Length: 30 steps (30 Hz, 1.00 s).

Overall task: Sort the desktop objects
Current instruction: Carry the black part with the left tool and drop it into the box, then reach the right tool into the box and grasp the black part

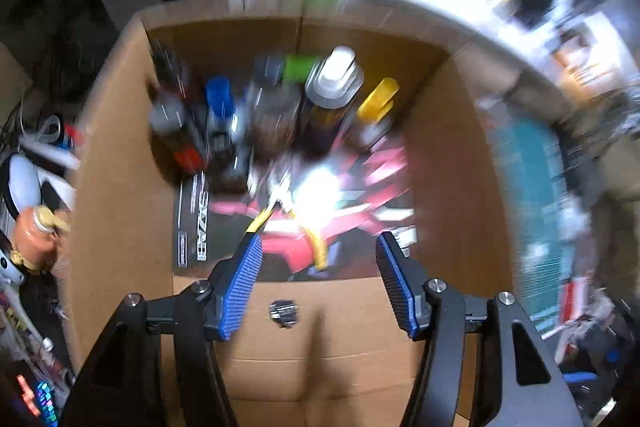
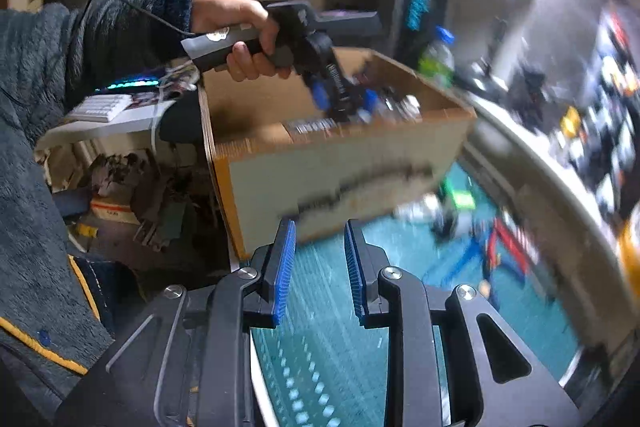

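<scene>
My left gripper hangs open over a cardboard box, pointing steeply down, with nothing between its blue pads. Below it, yellow-handled pliers lie on a glossy black-and-pink package on the box floor. Several bottles and cans stand along the far wall, among them a white-capped can and a yellow-capped one. The right wrist view shows a person's hand holding that left gripper above the box. My right gripper is open by a narrow gap, empty, above the teal mat.
A green-labelled bottle stands behind the box. Small tools and clutter lie on the mat to the right. A white keyboard sits left of the box. The person's grey sleeve fills the left side. The picture is motion-blurred.
</scene>
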Each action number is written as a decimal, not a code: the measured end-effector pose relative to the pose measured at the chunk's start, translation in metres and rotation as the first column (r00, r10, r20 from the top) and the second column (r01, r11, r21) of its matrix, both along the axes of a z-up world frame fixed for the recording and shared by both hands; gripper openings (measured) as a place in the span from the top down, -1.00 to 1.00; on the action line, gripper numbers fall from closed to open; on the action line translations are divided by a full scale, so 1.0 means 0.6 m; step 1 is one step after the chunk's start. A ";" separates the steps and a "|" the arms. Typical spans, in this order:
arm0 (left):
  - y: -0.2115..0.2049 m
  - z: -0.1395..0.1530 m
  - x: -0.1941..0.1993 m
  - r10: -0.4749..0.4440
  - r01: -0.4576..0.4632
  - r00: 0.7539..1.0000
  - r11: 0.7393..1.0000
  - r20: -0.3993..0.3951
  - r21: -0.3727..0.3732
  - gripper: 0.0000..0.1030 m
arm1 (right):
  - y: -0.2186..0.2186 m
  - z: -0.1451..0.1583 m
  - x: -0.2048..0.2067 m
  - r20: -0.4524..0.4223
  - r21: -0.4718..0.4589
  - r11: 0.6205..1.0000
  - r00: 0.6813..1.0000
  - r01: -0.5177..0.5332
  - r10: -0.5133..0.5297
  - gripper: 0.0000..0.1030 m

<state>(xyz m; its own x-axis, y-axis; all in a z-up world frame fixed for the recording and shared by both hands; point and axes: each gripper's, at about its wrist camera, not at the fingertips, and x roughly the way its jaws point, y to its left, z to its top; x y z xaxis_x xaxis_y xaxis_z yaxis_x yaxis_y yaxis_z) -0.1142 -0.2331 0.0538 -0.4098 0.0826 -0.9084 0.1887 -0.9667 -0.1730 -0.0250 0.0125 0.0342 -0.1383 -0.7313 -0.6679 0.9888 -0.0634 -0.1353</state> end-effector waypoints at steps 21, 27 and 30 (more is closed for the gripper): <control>-0.149 0.064 0.337 0.133 -0.314 0.769 0.931 -0.626 -0.188 -0.97 | -0.516 -0.162 0.033 0.026 0.716 0.608 0.884 -0.343 0.468 -0.08; -0.172 0.039 0.347 0.144 -0.315 0.773 0.933 -0.618 -0.176 -0.97 | -0.515 -0.238 0.053 0.060 0.798 0.489 0.852 -0.354 0.519 -0.06; -0.176 0.031 0.349 0.146 -0.306 0.772 0.939 -0.619 -0.160 -0.97 | -0.513 -0.248 0.043 0.065 0.815 0.472 0.863 -0.335 0.501 -0.06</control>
